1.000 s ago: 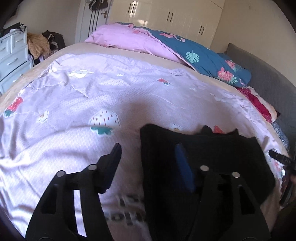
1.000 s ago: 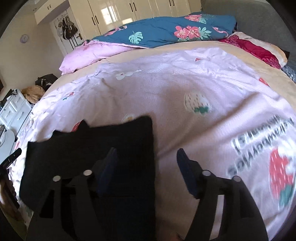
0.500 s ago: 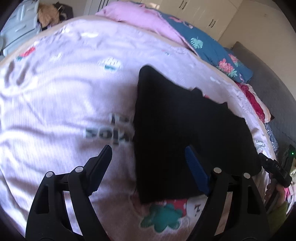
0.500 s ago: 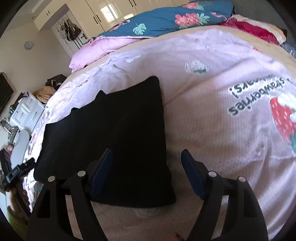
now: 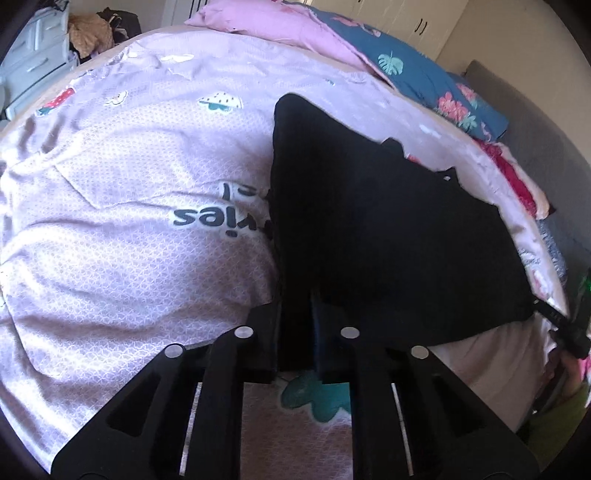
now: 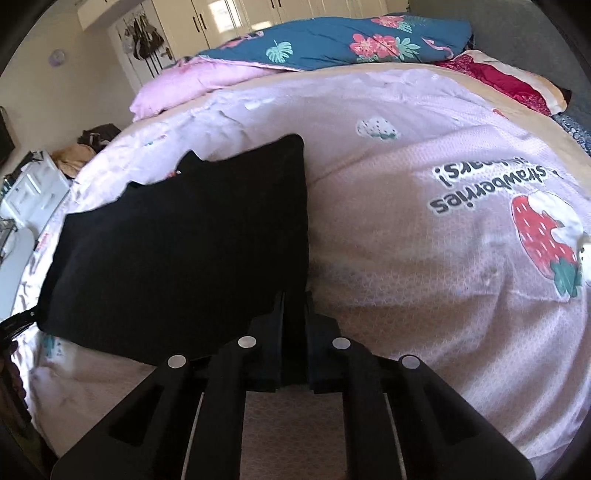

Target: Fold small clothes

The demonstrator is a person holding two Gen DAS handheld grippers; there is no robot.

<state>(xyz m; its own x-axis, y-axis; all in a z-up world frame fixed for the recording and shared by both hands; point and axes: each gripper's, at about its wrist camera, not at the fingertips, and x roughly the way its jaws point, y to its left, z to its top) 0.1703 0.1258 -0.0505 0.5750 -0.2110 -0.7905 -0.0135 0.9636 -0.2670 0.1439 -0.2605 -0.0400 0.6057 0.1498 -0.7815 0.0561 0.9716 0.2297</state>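
A black garment point(image 5: 388, 236) lies flat on the bed's pink strawberry-print cover point(image 5: 129, 258), its long axis running side to side between the two hands and its notched edge toward the pillows. Each near corner sits in a set of fingers — the left gripper point(image 5: 295, 332) is closing on the left one, the right gripper point(image 6: 294, 332) on the right one, cloth between both. Neither hand is nearer; the fold likely goes away from the person.

Bright daylight, glare on glossy cream wardrobe doors point(image 6: 229, 14) far back. Flat black garment point(image 5: 388, 236) shows no detail. Pink strawberry-print bedspread point(image 6: 424, 258) sharp centrally; heavy fisheye bending, dark corner vignette.
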